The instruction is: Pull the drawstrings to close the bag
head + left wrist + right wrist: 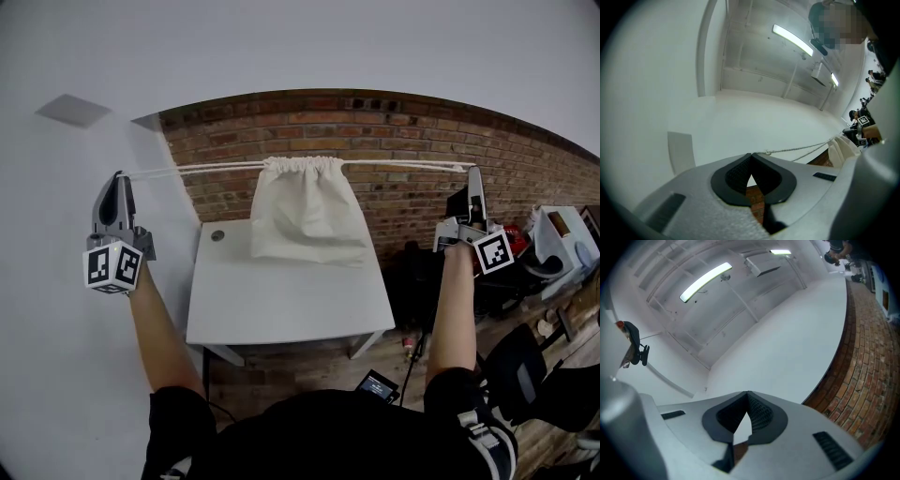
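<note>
The white rectangular worktop (281, 300) stands against the red brick wall (422, 131). The white cloth drawstring bag (305, 216) hangs over its far half, midway between my two claws. Its mouth is gathered into a tight ruffle, so its contents are hidden. My pull runs side to side: the pale left drawstring (206, 170) and right drawstring (403, 166) stretch taut and level out of the neck. The left claw (119, 178) is clamped on its drawstring at the tip. The right claw (473, 176) is closed too, apparently on its drawstring, though its own camera shows none. Neither sits nearer the bag.
</note>
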